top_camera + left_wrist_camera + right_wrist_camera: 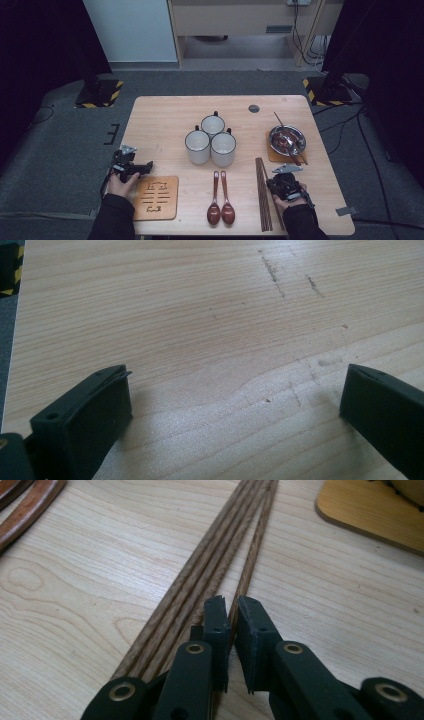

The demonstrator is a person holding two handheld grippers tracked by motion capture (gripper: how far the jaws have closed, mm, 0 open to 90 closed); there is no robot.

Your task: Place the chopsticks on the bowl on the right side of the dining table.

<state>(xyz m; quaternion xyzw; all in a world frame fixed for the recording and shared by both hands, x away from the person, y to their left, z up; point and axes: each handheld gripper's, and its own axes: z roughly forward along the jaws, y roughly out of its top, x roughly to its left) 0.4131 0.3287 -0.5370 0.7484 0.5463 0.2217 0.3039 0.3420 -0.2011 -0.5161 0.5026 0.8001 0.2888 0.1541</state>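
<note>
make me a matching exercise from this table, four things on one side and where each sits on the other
Things
1. three white enamel mugs
2. two brown wooden spoons
3. round metal bowl
4. carved wooden coaster

Places
A. near left corner, beside the left gripper
B. table middle, clustered
C. right side, on a wooden mat
D. near edge, left of the dark wooden chopsticks

Pairs: 1-B, 2-D, 3-C, 4-A

R tool (278, 176) on chopsticks (263, 192), L tool (146, 166) by trivet (156, 197).
</note>
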